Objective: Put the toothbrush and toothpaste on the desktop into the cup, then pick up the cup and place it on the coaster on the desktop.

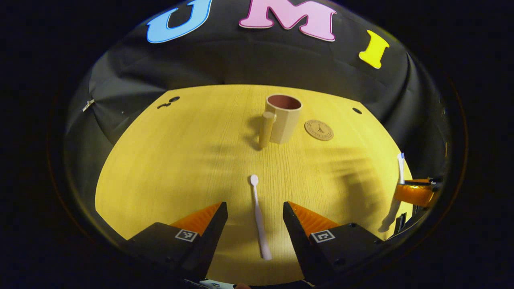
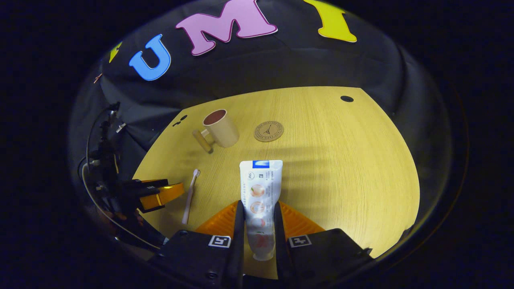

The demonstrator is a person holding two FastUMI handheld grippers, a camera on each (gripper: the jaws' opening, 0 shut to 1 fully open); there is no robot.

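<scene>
Left gripper [image 1: 255, 212]: fingers hanging wide apart, toothbrush [image 1: 259, 218] lying flat on the desktop [image 1: 180, 160] right between them, not touching either.
Right gripper [image 2: 257, 218]: squeezing both fingers on the toothpaste [image 2: 259, 196], tube sticking out forward.
Cup [image 1: 283, 117]: sitting upright at the back, coaster [image 1: 319, 130] just beside it.
Right gripper view: showing the toothpaste's printed face.

White toothbrush [image 1: 259, 218] lies flat on the desktop; toothpaste tube [image 2: 260, 200] held upright; beige handled cup [image 1: 282, 118] stands beside round coaster [image 1: 319, 130].
</scene>
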